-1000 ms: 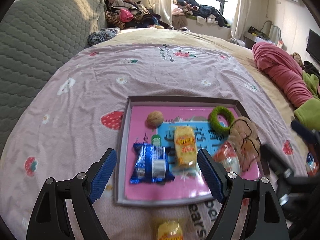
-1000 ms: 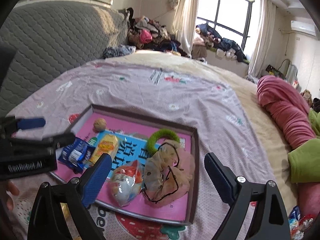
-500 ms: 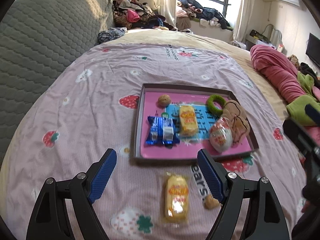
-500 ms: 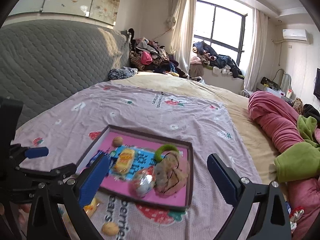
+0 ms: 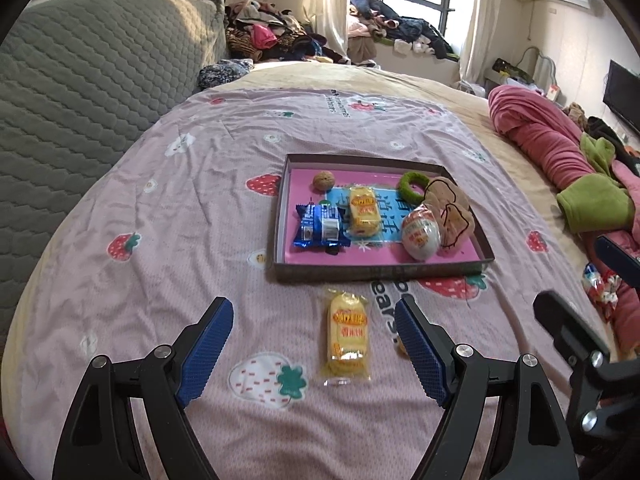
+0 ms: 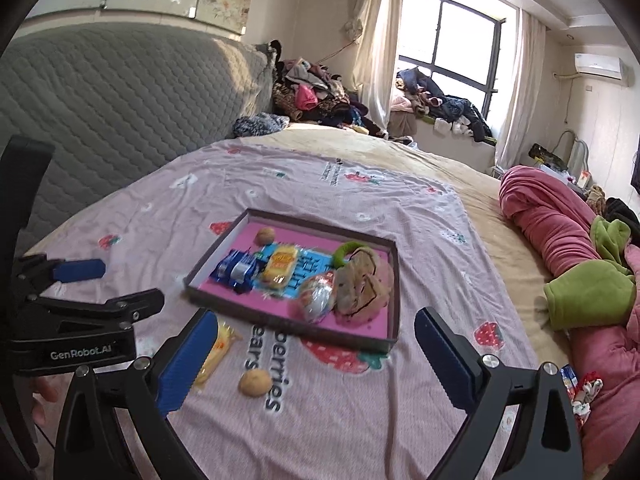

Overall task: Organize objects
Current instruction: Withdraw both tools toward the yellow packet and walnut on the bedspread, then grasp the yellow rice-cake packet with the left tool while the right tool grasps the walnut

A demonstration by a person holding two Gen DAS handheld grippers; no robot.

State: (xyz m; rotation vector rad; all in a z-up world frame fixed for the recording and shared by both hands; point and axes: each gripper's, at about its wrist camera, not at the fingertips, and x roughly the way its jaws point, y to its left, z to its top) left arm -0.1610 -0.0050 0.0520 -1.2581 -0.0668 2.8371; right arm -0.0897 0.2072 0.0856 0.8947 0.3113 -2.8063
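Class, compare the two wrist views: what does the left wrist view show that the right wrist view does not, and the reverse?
Only the left: the whole yellow snack packet on the bedsheet, with the walnut beside it mostly hidden.
Only the right: that loose walnut in full, and the left gripper from the side.
Both: the tray holding a blue packet, another walnut and a green ring.

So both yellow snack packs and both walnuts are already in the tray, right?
Not quite. One yellow snack pack and one walnut lie in the tray. The other pack and walnut lie on the sheet in front of it, as the right wrist view shows.
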